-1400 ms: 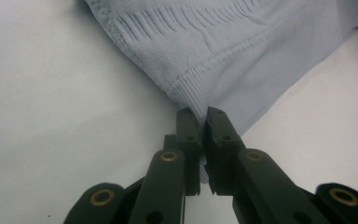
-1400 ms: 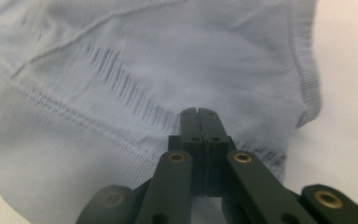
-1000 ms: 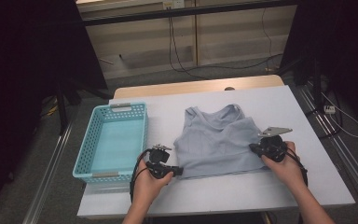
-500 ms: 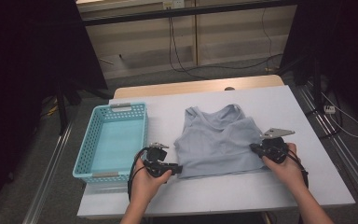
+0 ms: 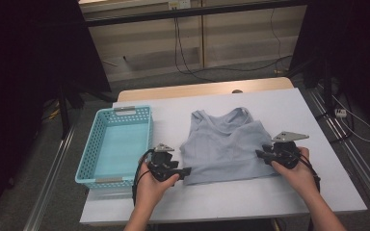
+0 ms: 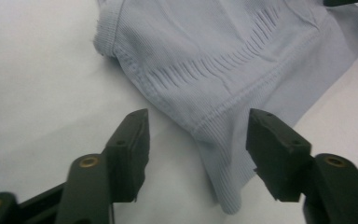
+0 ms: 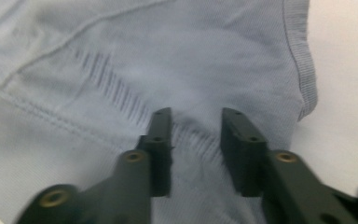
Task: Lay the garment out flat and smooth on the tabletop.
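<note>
**Pale blue tank top lying flat between two hand-held grippers**

A pale blue ribbed tank top (image 5: 224,147) is lying spread out on the white table (image 5: 289,108), a little right of the table's middle, its straps and neckline pointing toward the far edge and its hem toward the person. In the left gripper view the fabric (image 6: 223,65) is showing rows of short knitted slits across the body and a stitched band near the side seam.

The left gripper (image 5: 183,172) is sitting at the near left corner of the garment, held in the person's left hand (image 5: 150,185). Its jaws are standing wide apart, and in the left gripper view (image 6: 193,144) the hem corner is lying on the table between them without either pad touching the cloth.

The right gripper (image 5: 261,154) is resting at the garment's right edge, held in the person's right hand (image 5: 296,172), with its grey three-cornered plate pointing away from the person. In the right gripper view (image 7: 196,140) the jaws are parted by a narrow gap over the ribbed cloth, just inside the side edge; I cannot tell whether any fabric is being pinched between them.

A light blue plastic basket (image 5: 92,154) is standing on the left part of the table, just beside the left gripper, apart from the top. Beyond the table's far edge, black cables (image 5: 183,53) are trailing across the floor.
</note>
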